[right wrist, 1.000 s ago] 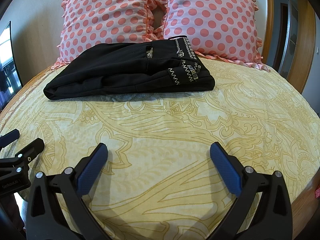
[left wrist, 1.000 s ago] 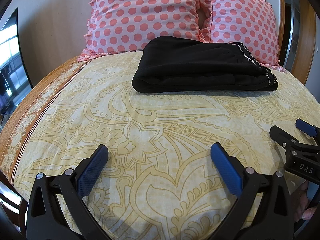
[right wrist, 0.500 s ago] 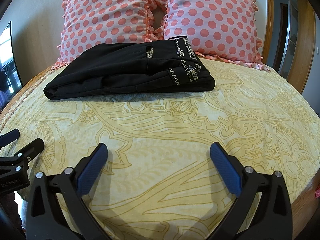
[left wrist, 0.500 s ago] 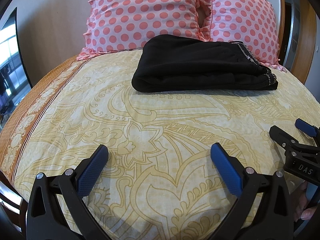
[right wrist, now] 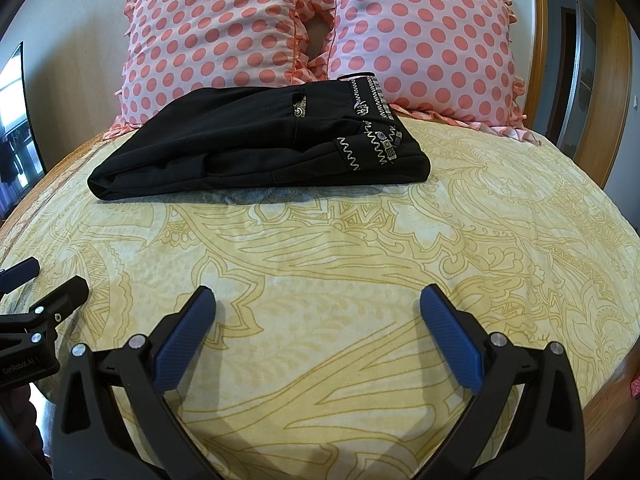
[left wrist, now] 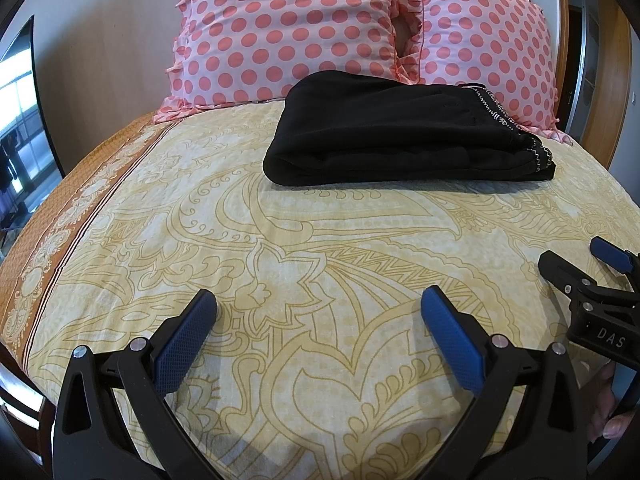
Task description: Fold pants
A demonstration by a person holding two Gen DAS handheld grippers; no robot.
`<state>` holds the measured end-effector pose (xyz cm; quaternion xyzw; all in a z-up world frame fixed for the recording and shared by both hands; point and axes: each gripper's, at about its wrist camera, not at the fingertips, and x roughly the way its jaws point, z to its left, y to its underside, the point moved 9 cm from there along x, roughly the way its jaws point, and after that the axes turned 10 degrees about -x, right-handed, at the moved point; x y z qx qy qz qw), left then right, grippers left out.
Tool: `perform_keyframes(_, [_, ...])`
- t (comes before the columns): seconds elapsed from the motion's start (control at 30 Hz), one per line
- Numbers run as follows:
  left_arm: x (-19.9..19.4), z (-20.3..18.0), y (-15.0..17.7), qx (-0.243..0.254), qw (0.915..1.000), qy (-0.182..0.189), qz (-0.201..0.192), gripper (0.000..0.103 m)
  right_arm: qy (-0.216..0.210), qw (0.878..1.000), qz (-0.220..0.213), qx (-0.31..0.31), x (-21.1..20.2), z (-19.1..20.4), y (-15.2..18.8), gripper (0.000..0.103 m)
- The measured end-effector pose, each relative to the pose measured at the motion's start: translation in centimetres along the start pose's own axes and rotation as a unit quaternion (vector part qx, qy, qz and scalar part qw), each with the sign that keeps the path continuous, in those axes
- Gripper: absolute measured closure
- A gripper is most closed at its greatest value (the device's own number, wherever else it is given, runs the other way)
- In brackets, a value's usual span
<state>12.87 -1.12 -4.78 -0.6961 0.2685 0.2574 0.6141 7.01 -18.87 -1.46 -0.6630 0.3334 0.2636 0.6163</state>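
The black pants (left wrist: 400, 136) lie folded in a compact rectangle at the far side of the bed, in front of the pillows; they also show in the right wrist view (right wrist: 260, 144), with a white patterned waistband at their right end. My left gripper (left wrist: 318, 320) is open and empty, low over the bedspread near the front edge, well short of the pants. My right gripper (right wrist: 316, 316) is open and empty too, beside the left one. Each gripper shows at the edge of the other's view: the right one (left wrist: 580, 268) and the left one (right wrist: 44, 284).
Two pink polka-dot pillows (left wrist: 288, 28) (right wrist: 424, 40) stand against the headboard behind the pants. The yellow patterned bedspread (left wrist: 320, 240) covers the bed, with an orange border (left wrist: 60, 220) along the left side. A wooden door frame (right wrist: 608, 80) is on the right.
Almost nothing has changed. The left wrist view has drifted very slightly, so the pants sit a touch higher in it. Both grippers stay open and the pants have not moved.
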Motion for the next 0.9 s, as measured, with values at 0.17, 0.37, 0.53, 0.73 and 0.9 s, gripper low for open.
perform_keyframes(0.17, [-0.02,-0.04,0.06,-0.001,1.0000,-0.001,0.000,0.001,0.000,1.000,0.000,0.000,0.01,0.01,0.00,0.002])
perform_keyframes(0.37, [0.02,-0.08,-0.01,-0.001,1.0000,-0.001,0.000,0.001,0.000,1.000,0.000,0.000,0.02,0.03,0.00,0.002])
perform_keyframes(0.53, [0.07,-0.19,0.08,0.001,1.0000,0.001,0.002,0.001,0.001,1.000,-0.001,0.000,0.02,0.06,0.01,0.002])
perform_keyframes(0.73, [0.16,-0.34,0.08,0.008,0.9999,0.010,0.001,0.001,0.001,1.000,-0.001,0.000,0.02,0.08,-0.01,0.002])
perform_keyframes(0.9, [0.20,-0.44,0.18,0.008,0.9999,0.011,0.002,0.001,0.001,1.000,-0.001,0.000,0.03,0.10,-0.02,0.002])
